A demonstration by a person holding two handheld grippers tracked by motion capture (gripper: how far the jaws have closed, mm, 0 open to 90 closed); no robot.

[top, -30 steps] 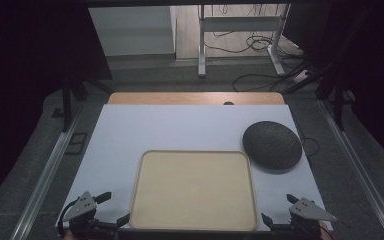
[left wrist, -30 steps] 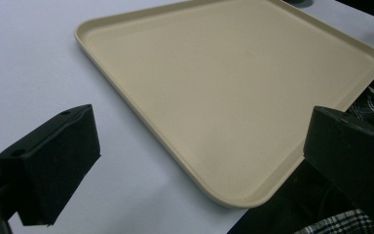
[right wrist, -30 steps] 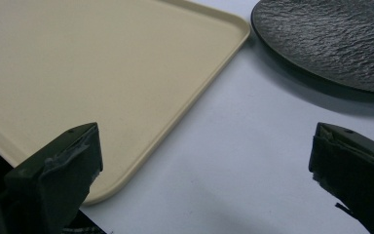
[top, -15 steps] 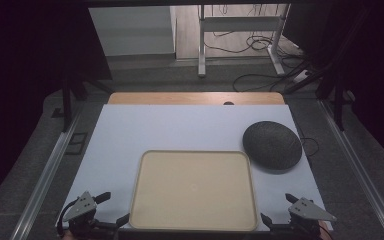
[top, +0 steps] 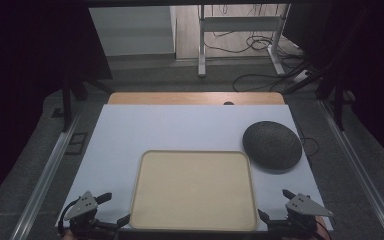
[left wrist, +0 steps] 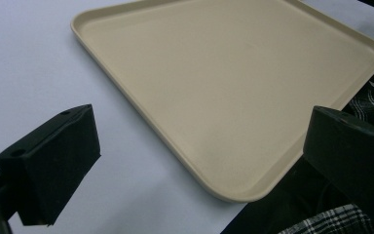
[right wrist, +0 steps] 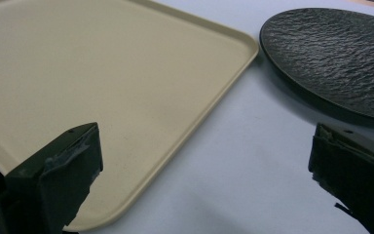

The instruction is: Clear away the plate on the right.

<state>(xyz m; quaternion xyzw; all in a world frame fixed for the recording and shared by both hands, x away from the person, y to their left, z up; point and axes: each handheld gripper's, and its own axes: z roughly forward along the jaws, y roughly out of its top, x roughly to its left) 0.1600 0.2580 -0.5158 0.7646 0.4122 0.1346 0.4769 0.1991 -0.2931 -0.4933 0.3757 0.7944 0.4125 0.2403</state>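
Resting at the near edge of the table [top: 130, 130], the left gripper [top: 114, 210] sits just beside the near left corner of the beige tray [top: 195, 192], and its jaws are spread wide with nothing between them. In the left gripper view the left gripper [left wrist: 199, 161] looks along the white table cover [left wrist: 24, 63], and the rounded near corner of the tray [left wrist: 233, 87] lies between its two black jaws, a little in front of them; I cannot tell if a jaw touches the rim. A piece of checked cloth [left wrist: 370, 109] shows at the right edge of this view, below the table edge.

The right gripper [top: 277, 205] is at the near right corner of the tray, also with jaws spread wide and holding nothing. In the right gripper view the right gripper [right wrist: 204, 175] faces the white cover [right wrist: 253, 156] between the tray [right wrist: 102, 78] and the black plate [right wrist: 336, 53]. The plate has a rough, rippled surface and lies flat, just beside the far right corner of the tray.

From the high view the tray is empty and lies in the near middle of the table, while the black plate [top: 272, 145] is to its right and farther away. A strip of bare wood [top: 195, 98] shows at the far edge of the table.
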